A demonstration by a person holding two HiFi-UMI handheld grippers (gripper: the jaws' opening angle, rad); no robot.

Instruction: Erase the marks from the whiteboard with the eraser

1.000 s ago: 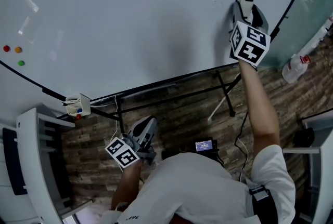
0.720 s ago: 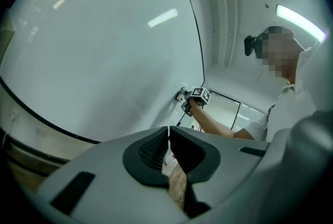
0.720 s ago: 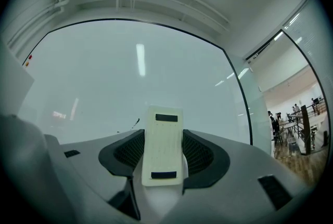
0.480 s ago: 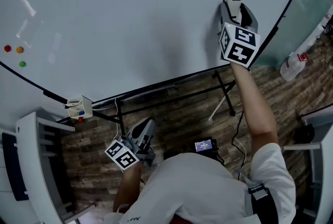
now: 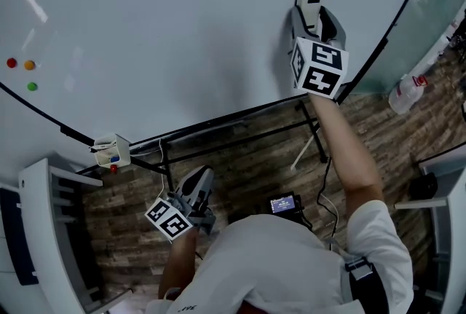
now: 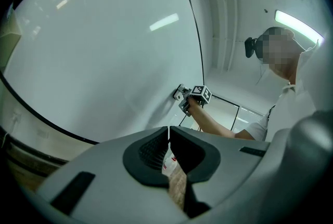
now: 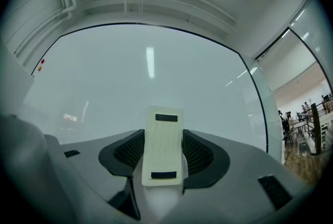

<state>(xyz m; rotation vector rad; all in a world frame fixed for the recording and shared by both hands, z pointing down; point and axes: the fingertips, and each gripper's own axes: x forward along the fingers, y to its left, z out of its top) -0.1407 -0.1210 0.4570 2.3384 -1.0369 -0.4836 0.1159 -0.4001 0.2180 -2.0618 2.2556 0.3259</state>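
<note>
**Item 1, R gripper** (image 7: pixel 163 151): jaws clamped on the eraser (image 7: pixel 163 134), one on each long side. Pale block w/ two dark strips, standing upright betw. them.

**Item 2, eraser position:** far end appears to meet the whiteboard (image 5: pixel 182 28), right part, near its curved right edge.

**Item 3, whiteboard:** no marks discernible around the eraser. Three small magnets (image 5: pixel 28 65) (red, orange, green) at far left. Small holder box (image 5: pixel 111 151) on the near edge.

**Item 4, L gripper** (image 6: pixel 168 137): jaws together, nothing betw. them. Held low and near the person, well apart from the board, idle.

**Item 5, misc.:** spray bottle (image 5: pixel 408 90) on the floor, right.

**Handling note (judgement):**
- Set the eraser face flat on the board, no tilt.
- Use even pressure and overlapping strokes.
- Grip firm so the block doesn't twist.
- Check the glare patches for faint residue.
</note>
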